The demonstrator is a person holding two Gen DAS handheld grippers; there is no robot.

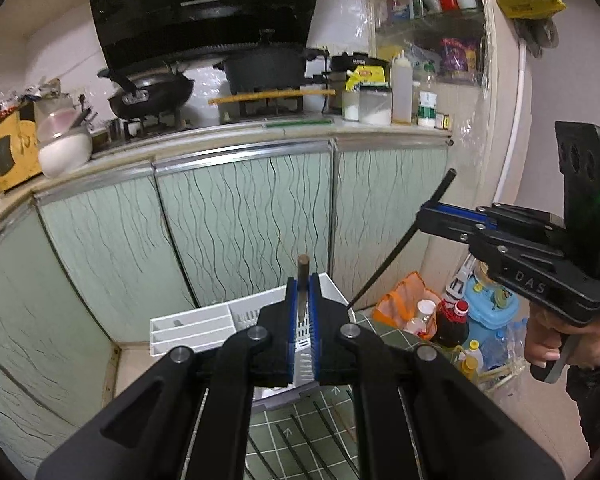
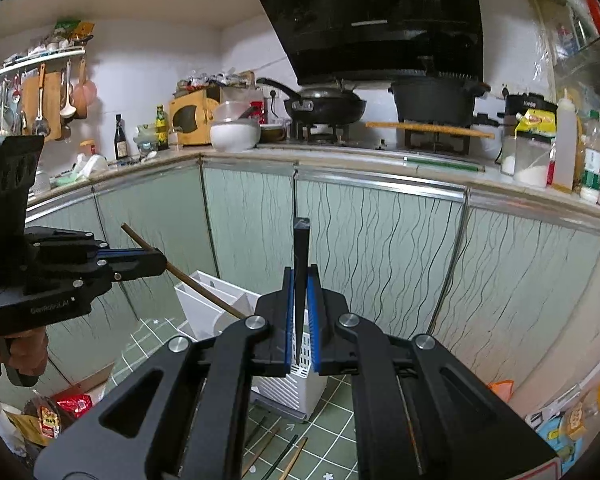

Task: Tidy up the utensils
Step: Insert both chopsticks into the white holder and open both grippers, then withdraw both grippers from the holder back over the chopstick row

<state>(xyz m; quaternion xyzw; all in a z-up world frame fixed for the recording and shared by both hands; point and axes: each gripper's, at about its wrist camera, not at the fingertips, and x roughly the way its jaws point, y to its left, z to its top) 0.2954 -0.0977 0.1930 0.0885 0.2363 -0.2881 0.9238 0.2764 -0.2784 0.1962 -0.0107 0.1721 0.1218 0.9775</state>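
Note:
My left gripper (image 1: pixel 303 292) is shut on a brown wooden chopstick (image 1: pixel 302 276), held tip down above the white utensil holder (image 1: pixel 204 326). In the right wrist view that gripper (image 2: pixel 156 262) and its chopstick (image 2: pixel 196 288) point down toward the holder (image 2: pixel 208 304). My right gripper (image 2: pixel 300 288) is shut on a black chopstick (image 2: pixel 301 264), also above the holder. In the left wrist view the right gripper (image 1: pixel 430 216) holds the black chopstick (image 1: pixel 400 240) slanting down to the holder's right side. Several more chopsticks (image 1: pixel 300 436) lie on the green mat; they also show in the right wrist view (image 2: pixel 276 452).
The holder stands on a green gridded mat (image 2: pixel 332 404) in front of pale green cabinet doors (image 1: pixel 240 216). Bags and bottles (image 1: pixel 452 320) crowd the floor at the right. The counter above holds a wok (image 1: pixel 152 96), a pot (image 1: pixel 264 68) and jars.

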